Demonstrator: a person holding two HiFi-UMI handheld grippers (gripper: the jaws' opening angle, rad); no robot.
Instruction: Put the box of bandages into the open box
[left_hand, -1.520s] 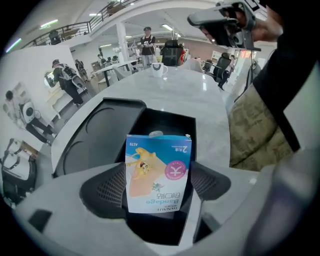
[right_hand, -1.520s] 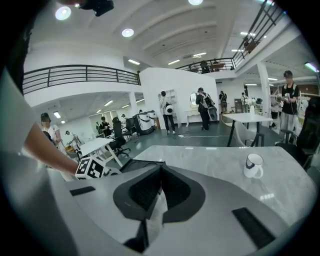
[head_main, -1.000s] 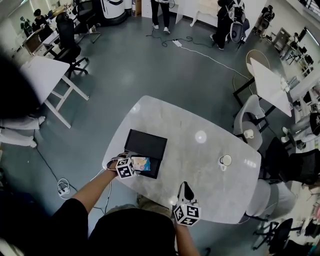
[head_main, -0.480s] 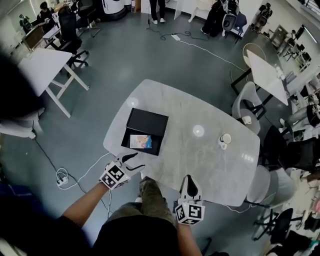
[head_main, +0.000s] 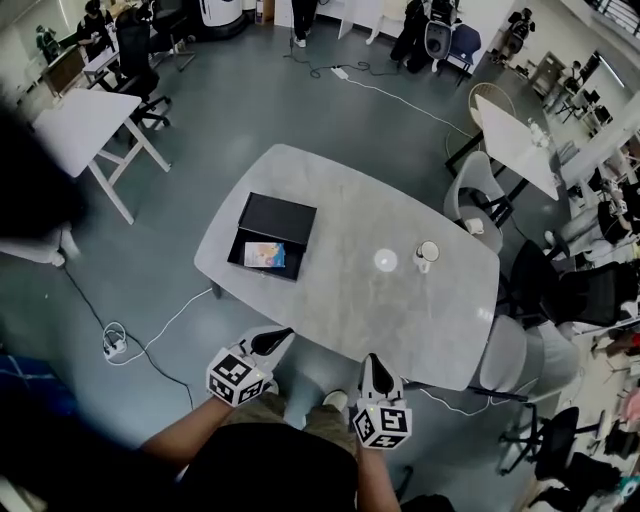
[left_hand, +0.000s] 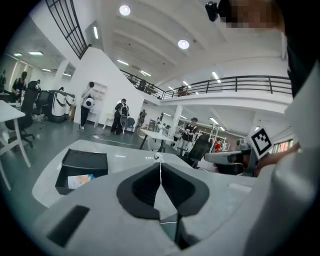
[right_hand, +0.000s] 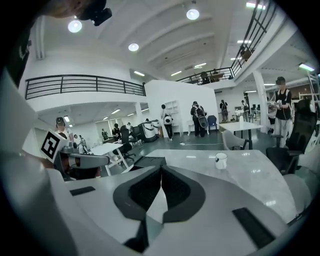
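The black open box (head_main: 279, 215) lies on the left part of the grey marble table (head_main: 350, 300). The colourful box of bandages (head_main: 264, 255) rests flat inside its near half. The left gripper view shows the same open box (left_hand: 85, 159) with the box of bandages (left_hand: 80, 180) in it. My left gripper (head_main: 270, 343) hangs off the table's near edge, well back from the box. Its jaws have just been closing and are now shut with nothing between them. My right gripper (head_main: 372, 368) is beside it, also shut and empty, clear of the table.
A white mug (head_main: 427, 252) stands on the right part of the table, also visible as the mug (right_hand: 220, 160) in the right gripper view. Chairs (head_main: 485, 205) stand around the far right side. A cable and power strip (head_main: 112, 345) lie on the floor at left.
Both grippers drew back off the table toward the person. The left gripper left the black box, with the bandage box staying inside, and its jaws shut. The head view backed away.
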